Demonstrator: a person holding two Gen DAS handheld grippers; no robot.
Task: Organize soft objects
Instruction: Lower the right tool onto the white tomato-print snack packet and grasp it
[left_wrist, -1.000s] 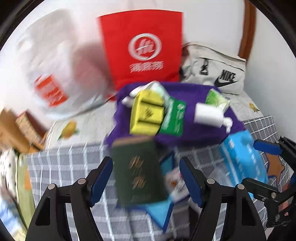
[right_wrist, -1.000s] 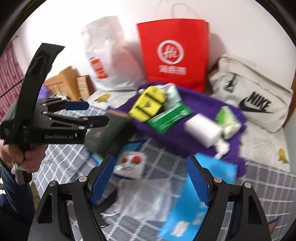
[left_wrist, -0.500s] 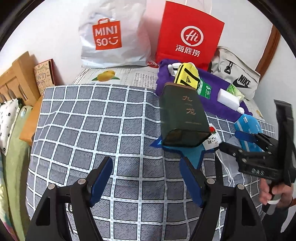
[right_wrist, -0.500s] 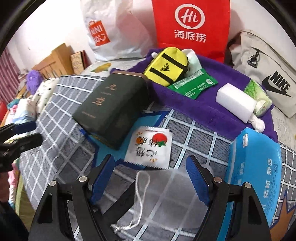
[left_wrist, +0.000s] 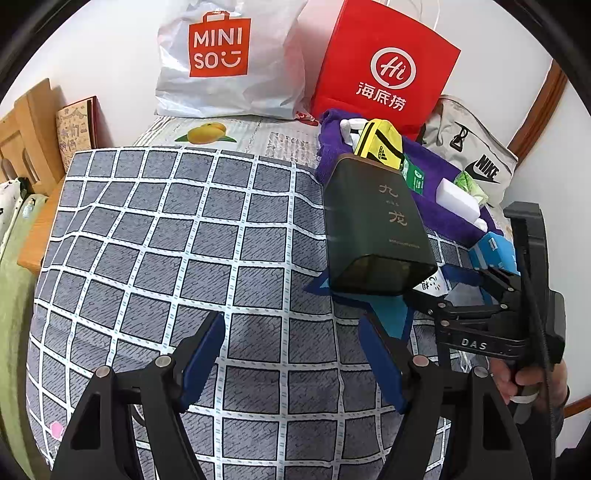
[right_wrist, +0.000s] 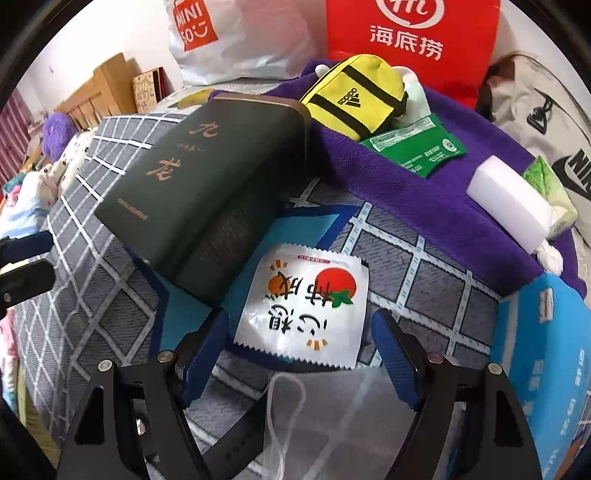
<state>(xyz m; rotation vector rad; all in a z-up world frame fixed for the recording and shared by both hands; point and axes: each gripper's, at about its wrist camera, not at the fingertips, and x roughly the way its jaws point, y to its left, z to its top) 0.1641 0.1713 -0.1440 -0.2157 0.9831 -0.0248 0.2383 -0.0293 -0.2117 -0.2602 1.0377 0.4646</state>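
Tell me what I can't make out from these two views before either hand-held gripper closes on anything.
- Dark green box: its base and what lies beneath, hidden by the box itself in both views.
- Clear mesh pouch: cut off by the bottom edge and the right hand-held gripper in the right wrist view.
- Blue tissue pack: cut off by the right edge.
- Purple towel: partly behind the box in the left wrist view.

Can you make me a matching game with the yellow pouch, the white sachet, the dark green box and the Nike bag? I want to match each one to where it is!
Things:
1. yellow pouch
2. white sachet
3. dark green box
4. Nike bag

Places:
A. flat on the checked cover, ahead of the right gripper's open jaws
B. against the wall, at far right
C. on the purple towel
D. lying left of the sachet

Pairs: 1-C, 2-A, 3-D, 4-B
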